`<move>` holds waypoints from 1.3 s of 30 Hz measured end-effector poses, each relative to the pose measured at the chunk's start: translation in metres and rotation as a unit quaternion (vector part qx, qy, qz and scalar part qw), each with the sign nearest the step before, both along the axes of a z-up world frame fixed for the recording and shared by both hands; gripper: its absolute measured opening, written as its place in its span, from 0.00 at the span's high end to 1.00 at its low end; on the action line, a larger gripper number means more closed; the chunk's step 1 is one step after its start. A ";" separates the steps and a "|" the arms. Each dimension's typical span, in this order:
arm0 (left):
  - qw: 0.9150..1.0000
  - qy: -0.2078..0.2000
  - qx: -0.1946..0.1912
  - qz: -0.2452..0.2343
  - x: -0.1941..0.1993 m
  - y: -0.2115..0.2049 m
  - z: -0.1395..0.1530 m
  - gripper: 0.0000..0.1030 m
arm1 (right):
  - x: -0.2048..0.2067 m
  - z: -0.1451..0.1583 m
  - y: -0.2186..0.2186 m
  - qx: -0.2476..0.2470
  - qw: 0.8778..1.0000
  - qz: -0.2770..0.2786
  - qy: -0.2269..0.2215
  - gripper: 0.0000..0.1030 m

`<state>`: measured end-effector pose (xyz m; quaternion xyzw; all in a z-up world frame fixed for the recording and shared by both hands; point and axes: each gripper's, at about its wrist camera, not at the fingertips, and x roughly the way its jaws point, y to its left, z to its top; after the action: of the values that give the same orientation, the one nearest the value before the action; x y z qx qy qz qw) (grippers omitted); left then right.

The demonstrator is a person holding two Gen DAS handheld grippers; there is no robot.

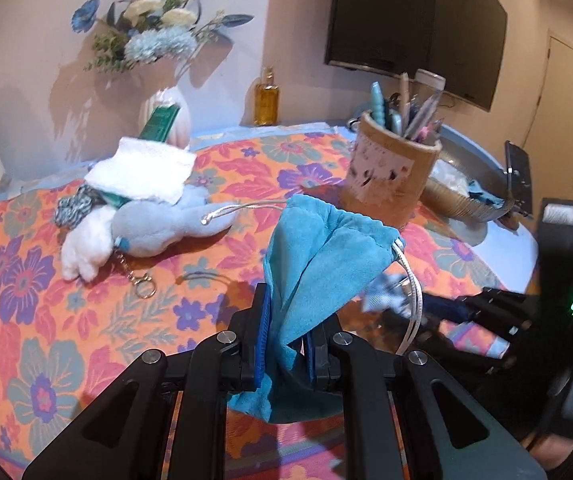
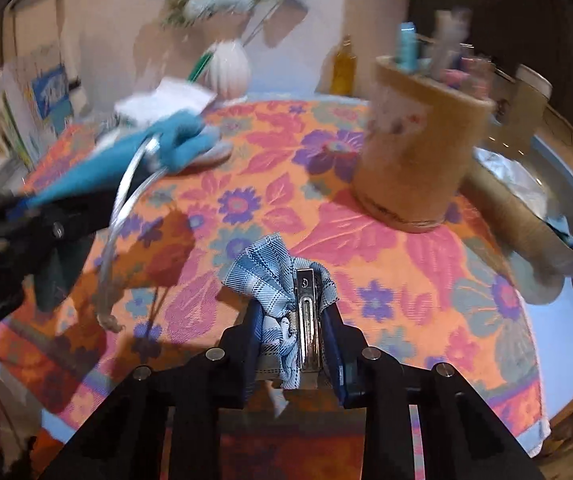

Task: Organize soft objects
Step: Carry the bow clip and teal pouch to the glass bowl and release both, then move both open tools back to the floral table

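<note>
My left gripper (image 1: 286,320) is shut on the lower part of a turquoise drawstring pouch (image 1: 318,248). The pouch stands up from the jaws with its mouth at the top, and its silver cord (image 1: 410,304) loops down on the right. In the right wrist view the pouch (image 2: 126,156) and left gripper (image 2: 26,216) show blurred at the left. My right gripper (image 2: 292,320) is shut on a blue plaid bow clip (image 2: 262,280) with a metal clasp, held above the floral tablecloth (image 2: 366,240). In the left wrist view the clip (image 1: 382,288) sits just right of the pouch.
A grey-blue plush toy (image 1: 158,228) with a key ring, a white fluffy piece (image 1: 86,248), a knitted item (image 1: 74,204) and a folded white cloth (image 1: 146,168) lie at the back left. A pen holder (image 1: 390,176), a basket (image 1: 458,200), a vase (image 1: 166,116) and a bottle (image 1: 266,100) stand behind.
</note>
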<state>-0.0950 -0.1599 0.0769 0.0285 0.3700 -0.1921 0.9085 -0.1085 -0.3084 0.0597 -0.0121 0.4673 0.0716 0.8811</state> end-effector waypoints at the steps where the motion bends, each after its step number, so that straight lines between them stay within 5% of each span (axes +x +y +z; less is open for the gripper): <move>1: 1.000 -0.003 -0.002 -0.007 -0.001 -0.004 0.003 0.89 | 0.000 0.004 -0.010 0.008 1.000 -0.010 -0.004 0.73; 9: 0.995 -0.007 -0.009 -0.094 -0.007 -0.065 0.018 0.89 | -0.008 0.043 -0.110 0.019 0.991 -0.129 -0.040 0.72; 18: 0.975 0.011 -0.018 -0.223 -0.005 -0.174 0.026 0.89 | -0.023 0.074 -0.192 0.010 0.970 -0.232 -0.071 0.72; 24: 0.977 -0.019 -0.012 -0.214 0.023 -0.230 0.057 0.89 | 0.005 0.109 -0.239 0.031 0.955 -0.271 -0.113 0.72; 30: 0.981 -0.025 0.014 -0.190 0.062 -0.269 0.055 0.88 | 0.067 0.117 -0.275 0.043 0.950 -0.296 -0.091 0.71; 31: 0.981 -0.034 0.025 -0.188 0.068 -0.275 0.051 0.82 | 0.075 0.116 -0.280 0.054 0.949 -0.298 -0.088 0.66; 32: 0.981 -0.034 0.035 -0.190 0.073 -0.280 0.047 0.62 | 0.083 0.114 -0.283 0.060 0.949 -0.300 -0.081 0.59; 33: 0.979 -0.027 0.044 -0.199 0.079 -0.286 0.040 0.51 | 0.092 0.110 -0.288 0.062 0.947 -0.308 -0.067 0.38; 34: 0.978 -0.020 0.046 -0.202 0.081 -0.286 0.034 0.29 | 0.097 0.106 -0.293 0.067 0.946 -0.311 -0.060 0.34; 39: 0.971 0.001 -0.025 -0.237 0.074 -0.261 0.030 0.23 | 0.082 0.096 -0.300 0.101 0.944 -0.309 -0.057 0.34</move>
<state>-0.0209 -0.4209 0.1069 0.0921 0.3485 -0.4115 0.8371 -0.0263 -0.6088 0.1556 0.2175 0.3877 -0.1583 0.8817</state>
